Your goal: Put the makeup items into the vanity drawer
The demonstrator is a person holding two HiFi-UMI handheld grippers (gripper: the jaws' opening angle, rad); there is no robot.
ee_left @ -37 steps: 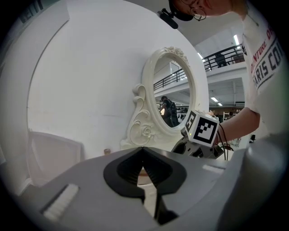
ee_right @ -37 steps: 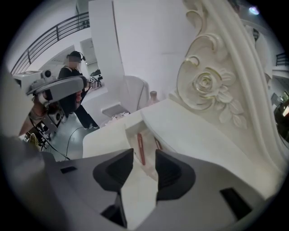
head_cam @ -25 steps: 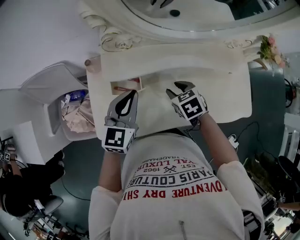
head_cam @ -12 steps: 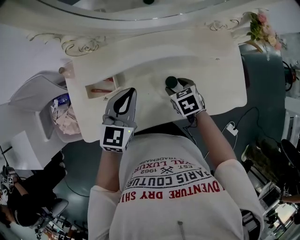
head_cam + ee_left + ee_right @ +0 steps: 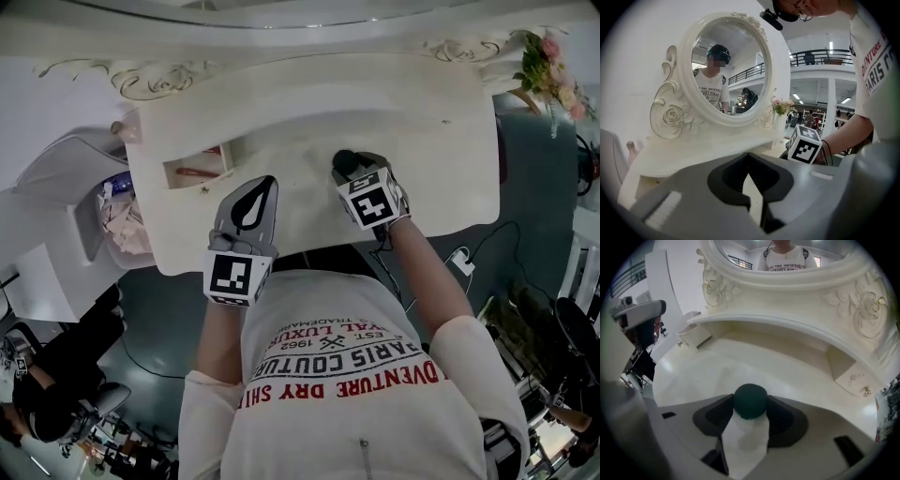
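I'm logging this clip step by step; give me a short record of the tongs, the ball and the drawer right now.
Drawer: open, red item inside
Ball: dark, round, outside the drawer
Right tongs: just been opening, now open around the ball
Left tongs: shut, empty, over the vanity top

Whole vanity (image 5: 441, 103) is creamy off-white with carved rose scrollwork, and there's a pink bouquet (image 5: 551, 67) at its corner. The makeup item (image 5: 750, 401) by the right gripper (image 5: 349, 169) is dark green, and that gripper and the left gripper (image 5: 251, 192) are grey with black pads (image 5: 787, 416) and black-and-white square-marker cubes (image 5: 373, 203). The shirt (image 5: 356, 375) is white with red and dark lettering.
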